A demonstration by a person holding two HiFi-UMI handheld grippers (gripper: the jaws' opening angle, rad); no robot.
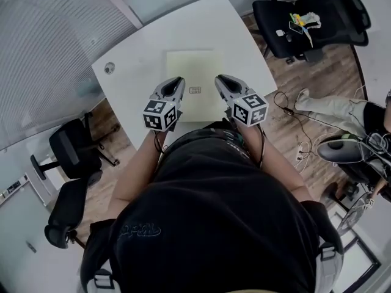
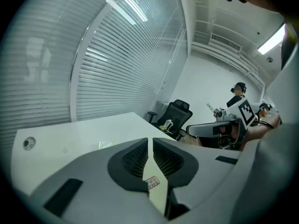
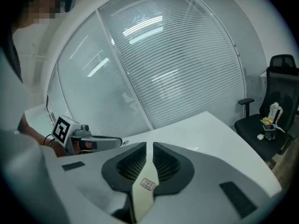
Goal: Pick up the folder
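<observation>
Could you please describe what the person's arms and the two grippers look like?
Both the left gripper and right gripper have smooth light-grey shells tapering to dark, ribbed pads. Each carries a white cube printed with black square markers, and a thin dark cable seems to trail back from each. The person wears a black short-sleeved top with a print; the forearms are bare.

The room is bright. A long ceiling light (image 2: 275,40) shines white. The worktop (image 1: 146,47) glares a little. All pictures bend at their edges, with dark corners.
</observation>
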